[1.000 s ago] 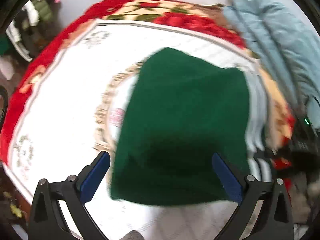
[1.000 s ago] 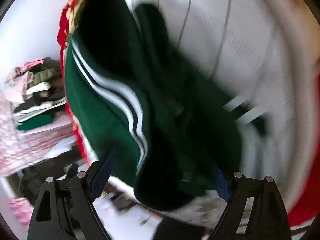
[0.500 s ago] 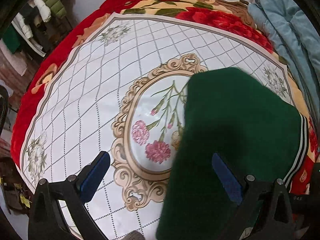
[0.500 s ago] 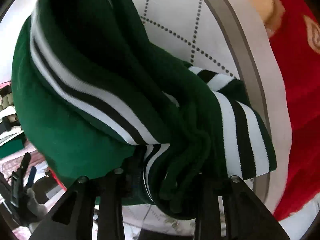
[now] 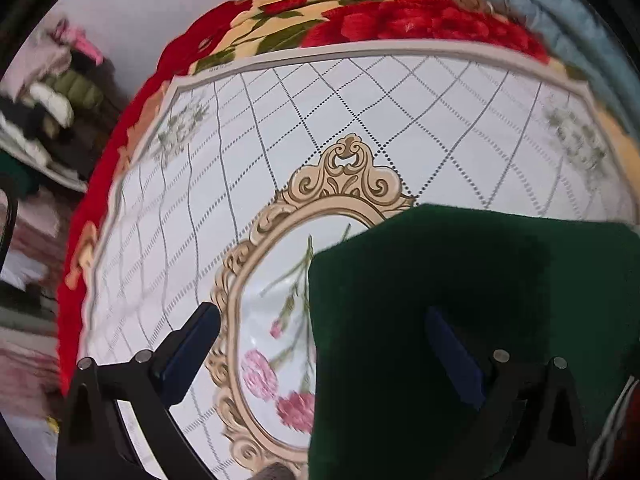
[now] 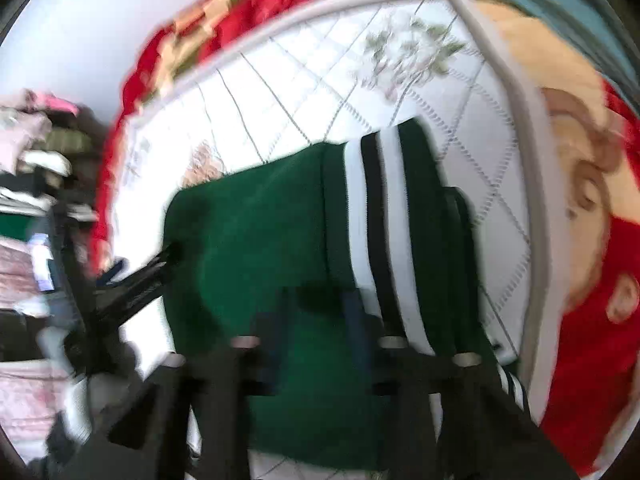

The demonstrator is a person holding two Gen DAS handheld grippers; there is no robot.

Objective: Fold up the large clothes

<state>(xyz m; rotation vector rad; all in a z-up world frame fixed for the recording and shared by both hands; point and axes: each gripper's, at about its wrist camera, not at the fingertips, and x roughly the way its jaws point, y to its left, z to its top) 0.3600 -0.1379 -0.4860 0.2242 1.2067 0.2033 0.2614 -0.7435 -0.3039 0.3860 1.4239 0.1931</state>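
left claw (image 5: 320,344) wide, its right pad over the green garment (image 5: 460,300) at lower right, not gripping. right claw (image 6: 316,332) just closed narrow on the striped fold, blurred. bare patterned blanket (image 5: 280,128) upper left; garment's right edge cut off.

It looks like a bedroom in a home. A plush blanket (image 5: 360,120) printed with red roses, a diamond grid and a gilt floral frame covers a bed against a plain white wall (image 5: 160,12). Folded clothes (image 5: 48,100) are stacked on shelves beside it, and light-blue bedding (image 5: 560,8) lies behind.
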